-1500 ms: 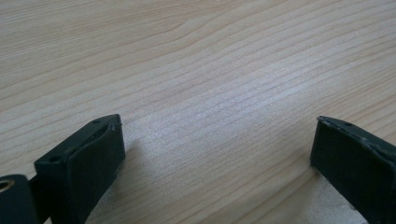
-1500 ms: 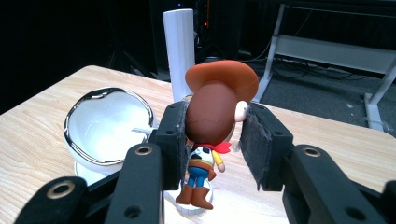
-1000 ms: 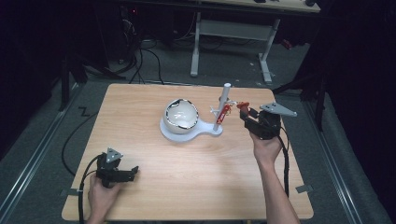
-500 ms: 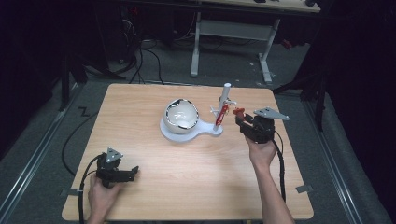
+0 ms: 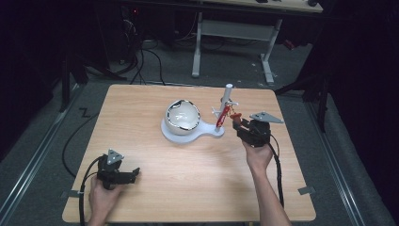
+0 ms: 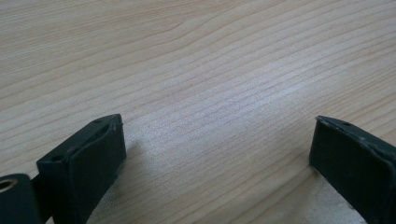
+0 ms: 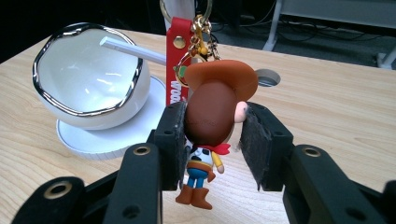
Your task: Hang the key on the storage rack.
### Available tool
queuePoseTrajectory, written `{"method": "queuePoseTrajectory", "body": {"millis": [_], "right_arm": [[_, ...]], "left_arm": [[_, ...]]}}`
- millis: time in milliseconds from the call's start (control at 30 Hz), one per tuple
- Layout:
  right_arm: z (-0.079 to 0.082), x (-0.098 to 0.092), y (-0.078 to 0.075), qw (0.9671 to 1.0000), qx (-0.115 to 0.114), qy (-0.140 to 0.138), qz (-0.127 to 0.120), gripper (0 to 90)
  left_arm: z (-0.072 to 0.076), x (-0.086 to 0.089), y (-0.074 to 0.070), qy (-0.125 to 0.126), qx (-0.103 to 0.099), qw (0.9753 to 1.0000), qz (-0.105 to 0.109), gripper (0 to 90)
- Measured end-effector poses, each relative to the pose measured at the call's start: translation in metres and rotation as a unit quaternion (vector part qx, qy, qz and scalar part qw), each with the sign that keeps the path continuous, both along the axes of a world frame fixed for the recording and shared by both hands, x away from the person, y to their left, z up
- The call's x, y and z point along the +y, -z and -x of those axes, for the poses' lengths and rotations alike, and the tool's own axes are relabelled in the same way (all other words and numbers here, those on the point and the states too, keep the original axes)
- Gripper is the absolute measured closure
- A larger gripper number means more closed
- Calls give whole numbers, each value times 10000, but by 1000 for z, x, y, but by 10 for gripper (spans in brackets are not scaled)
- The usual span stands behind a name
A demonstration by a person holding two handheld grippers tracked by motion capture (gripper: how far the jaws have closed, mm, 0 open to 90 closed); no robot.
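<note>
spanning a dark room, pale wooden table [image 5: 188, 188] over grey floor [image 5: 42, 155].

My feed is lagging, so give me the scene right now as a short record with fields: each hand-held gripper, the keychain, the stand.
left hand-held gripper: open, low on the table, near corner
right hand-held gripper: jaws either side of the figure's head; contact on one side, small gap on the other
cowboy figure keychain: hanging by gold ring and red strap
white stand: upright post, shares a base with the bowl
white bowl: chrome rim, tilted
</note>
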State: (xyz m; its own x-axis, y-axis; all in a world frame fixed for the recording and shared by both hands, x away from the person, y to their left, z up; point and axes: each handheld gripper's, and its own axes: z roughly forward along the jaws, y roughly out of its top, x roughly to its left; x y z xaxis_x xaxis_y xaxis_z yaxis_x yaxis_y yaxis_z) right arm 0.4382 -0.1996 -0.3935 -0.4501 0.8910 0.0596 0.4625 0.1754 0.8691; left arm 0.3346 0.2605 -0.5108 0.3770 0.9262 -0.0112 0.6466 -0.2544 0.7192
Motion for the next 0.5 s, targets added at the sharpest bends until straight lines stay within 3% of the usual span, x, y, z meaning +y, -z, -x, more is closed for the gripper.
{"method": "queuePoseTrajectory", "body": {"millis": [500], "right_arm": [[-5,8,12,9997,193,-26,125,604]], "left_arm": [[0,-1,0,-34,4,10000,-9,43]]}}
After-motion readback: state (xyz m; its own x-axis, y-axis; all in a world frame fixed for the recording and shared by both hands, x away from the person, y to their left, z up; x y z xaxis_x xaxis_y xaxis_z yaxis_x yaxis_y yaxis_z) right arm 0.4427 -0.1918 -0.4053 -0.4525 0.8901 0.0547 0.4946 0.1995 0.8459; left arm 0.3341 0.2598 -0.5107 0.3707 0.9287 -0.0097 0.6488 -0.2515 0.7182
